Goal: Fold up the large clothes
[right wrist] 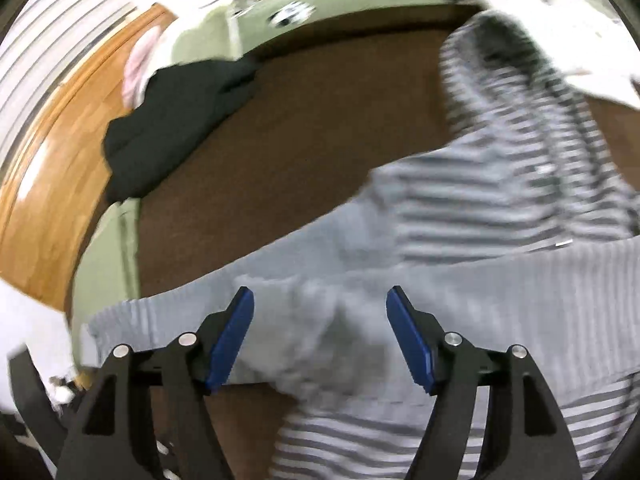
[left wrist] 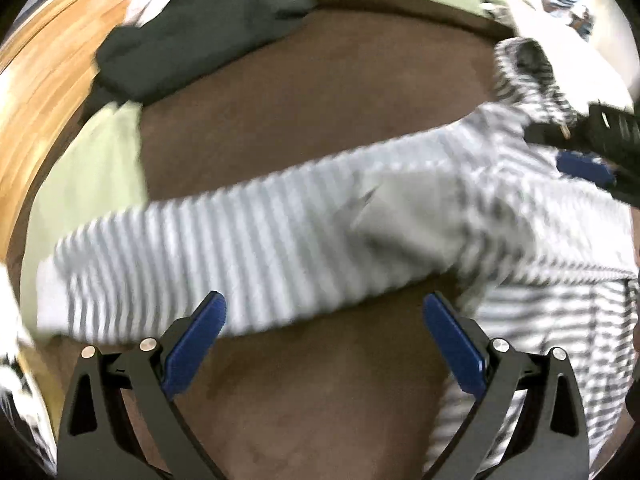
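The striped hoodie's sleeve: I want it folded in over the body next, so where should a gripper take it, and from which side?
Judging from its pose, take the sleeve at its cuff end, the free tip lying flat across the brown surface. Come from above with jaws across its width; the open left gripper is nearest. The hoodie body anchors the other end.

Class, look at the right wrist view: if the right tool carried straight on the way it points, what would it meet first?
Most likely the striped hoodie: its pale sleeve lies across the line of the open right tool. The brown surface lies beyond. Depth is blurred.
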`<state>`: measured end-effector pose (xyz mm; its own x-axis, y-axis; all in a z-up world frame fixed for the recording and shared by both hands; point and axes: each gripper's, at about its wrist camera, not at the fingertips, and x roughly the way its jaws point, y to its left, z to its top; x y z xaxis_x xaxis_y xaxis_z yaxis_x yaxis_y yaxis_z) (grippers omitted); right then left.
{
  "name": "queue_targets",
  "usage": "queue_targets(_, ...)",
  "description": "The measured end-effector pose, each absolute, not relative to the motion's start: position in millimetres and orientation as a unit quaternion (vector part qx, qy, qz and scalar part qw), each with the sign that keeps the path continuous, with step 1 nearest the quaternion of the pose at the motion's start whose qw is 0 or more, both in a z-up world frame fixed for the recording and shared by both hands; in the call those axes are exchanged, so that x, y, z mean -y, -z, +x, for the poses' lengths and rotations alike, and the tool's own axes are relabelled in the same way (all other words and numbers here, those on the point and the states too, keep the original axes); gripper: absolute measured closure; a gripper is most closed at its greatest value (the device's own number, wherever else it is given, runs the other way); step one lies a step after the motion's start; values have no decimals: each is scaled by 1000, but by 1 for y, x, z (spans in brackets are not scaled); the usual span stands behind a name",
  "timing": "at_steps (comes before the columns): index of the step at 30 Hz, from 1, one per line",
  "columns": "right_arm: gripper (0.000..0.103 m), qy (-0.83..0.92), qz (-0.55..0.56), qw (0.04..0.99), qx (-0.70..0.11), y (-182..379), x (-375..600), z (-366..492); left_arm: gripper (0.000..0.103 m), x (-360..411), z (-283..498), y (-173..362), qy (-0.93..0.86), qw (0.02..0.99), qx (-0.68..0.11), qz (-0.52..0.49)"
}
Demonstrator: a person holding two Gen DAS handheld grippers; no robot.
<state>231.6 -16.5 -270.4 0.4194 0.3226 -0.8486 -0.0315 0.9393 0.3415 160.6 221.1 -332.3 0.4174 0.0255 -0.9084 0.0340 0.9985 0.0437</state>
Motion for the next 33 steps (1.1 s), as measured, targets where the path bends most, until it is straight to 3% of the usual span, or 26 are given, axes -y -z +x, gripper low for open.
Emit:
queue_targets(11, 34, 37, 95, 825, -555, 298, 187, 204, 6, -108, 235, 365, 35, 832, -545, 98)
queue_targets(21, 31, 75, 84, 802, -587, 371, 282, 179, 5, -116, 234, 416, 8, 816, -576, 54)
queue_targets(25, 30, 55, 68, 802, -591, 366, 279, 182, 6, -110, 240, 408, -4, 806, -588, 67)
queue_targets(33, 30, -20, 63, 842, -536, 293, 299, 239, 6, -57, 300, 333, 32, 823, -559, 96)
